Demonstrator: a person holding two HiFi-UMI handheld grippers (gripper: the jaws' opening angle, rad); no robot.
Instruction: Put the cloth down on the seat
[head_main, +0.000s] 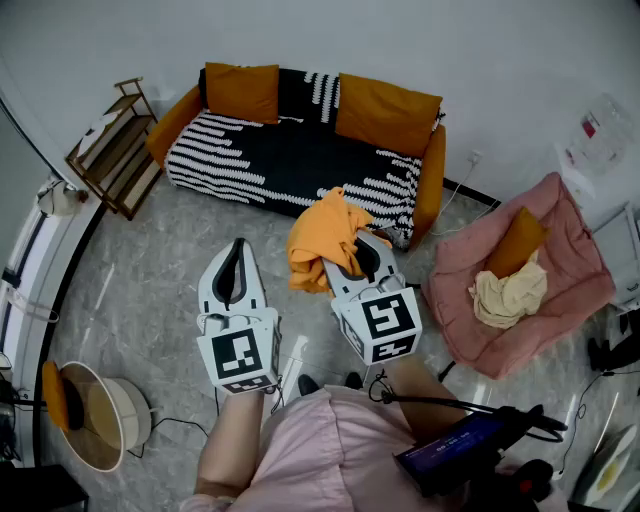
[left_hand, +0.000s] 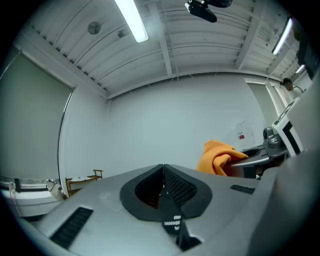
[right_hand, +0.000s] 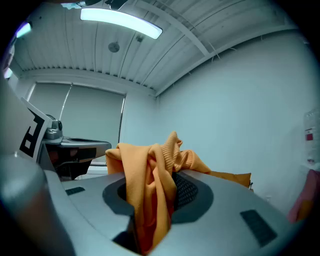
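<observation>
Pink-sleeved torso and forearms of the person (head_main: 300, 450) fill the lower edge of the head view, behind both tools. Beyond them stands the black-and-white striped sofa with orange bolsters and cushions (head_main: 285, 160), judged to be the seat meant; its seat cushion is bare. To the right, well apart, lies a pink padded floor cushion (head_main: 575, 270) carrying a cream rag (head_main: 508, 295) and an orange pillow (head_main: 515, 240). The orange knitted cloth (head_main: 318, 240) hangs bunched in the air just before the sofa's front edge, not yet on it. The right gripper (head_main: 352, 262) has its jaws clenched on a fold of that cloth, which drapes over them in the right gripper view. The left gripper (head_main: 233, 262), beside it, has its jaws pressed together on nothing. To do the step well, carry the right gripper forward over the seat cushion, lower it until the hanging folds rest on the upholstery, and only then part the jaws. A release from here would likely drop the cloth on the grey floor (head_main: 150, 300).
</observation>
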